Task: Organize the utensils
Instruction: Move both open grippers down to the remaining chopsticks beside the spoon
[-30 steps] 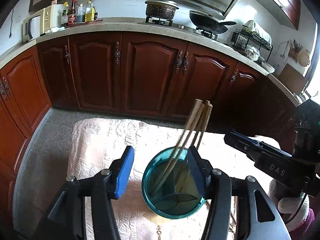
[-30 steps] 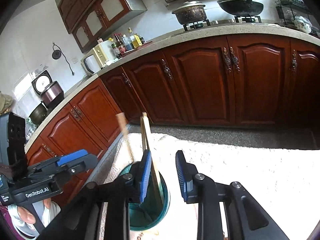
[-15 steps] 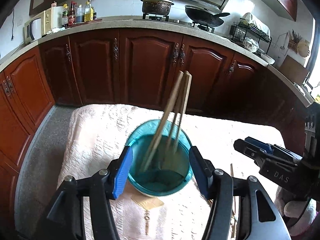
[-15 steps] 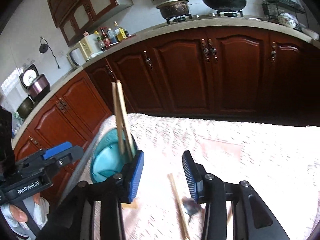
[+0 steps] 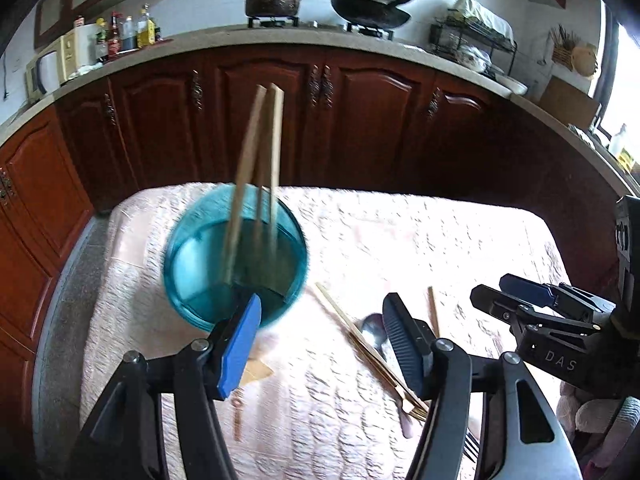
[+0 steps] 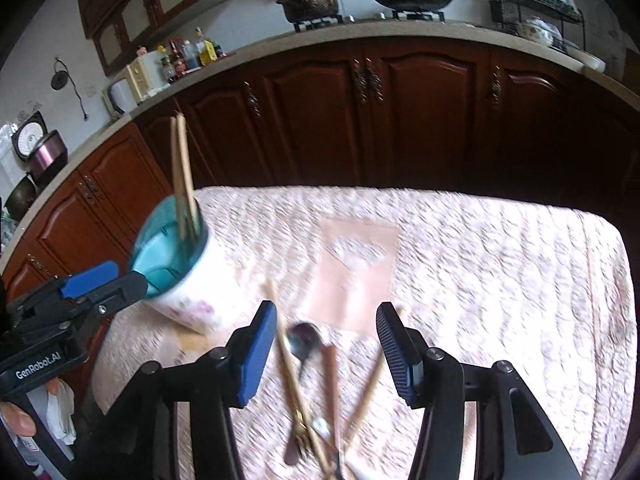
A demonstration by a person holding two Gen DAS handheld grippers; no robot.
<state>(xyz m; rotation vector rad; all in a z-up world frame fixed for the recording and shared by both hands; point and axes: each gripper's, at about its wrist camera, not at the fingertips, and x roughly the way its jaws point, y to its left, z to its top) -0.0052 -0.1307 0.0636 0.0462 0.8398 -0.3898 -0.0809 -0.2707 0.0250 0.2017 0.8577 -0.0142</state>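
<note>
A cup (image 5: 236, 256), teal inside and white with flowers outside (image 6: 188, 280), stands on the cloth-covered table (image 5: 400, 240) with several wooden chopsticks (image 5: 260, 160) upright in it. My left gripper (image 5: 320, 340) is opening with nothing between its pads; the cup stands just ahead of its left pad. Loose chopsticks (image 5: 360, 340) and a metal spoon (image 5: 374, 330) lie on the cloth by its right pad. My right gripper (image 6: 326, 344) is opening above the spoon (image 6: 306, 340) and crossed chopsticks (image 6: 292, 372), which lie between its pads without being pressed.
Dark red cabinets (image 5: 360, 120) close off the table's far side, with a pot and wok on the counter above. A fork's tines (image 5: 470, 444) show at the near edge. The right half of the cloth (image 6: 500, 272) is bare. A hand (image 6: 16, 420) holds the left gripper.
The cup stood between my left jaws; now it stands outside them, ahead and to the left. My right gripper has widened and swung from the cup to over the loose utensils.
</note>
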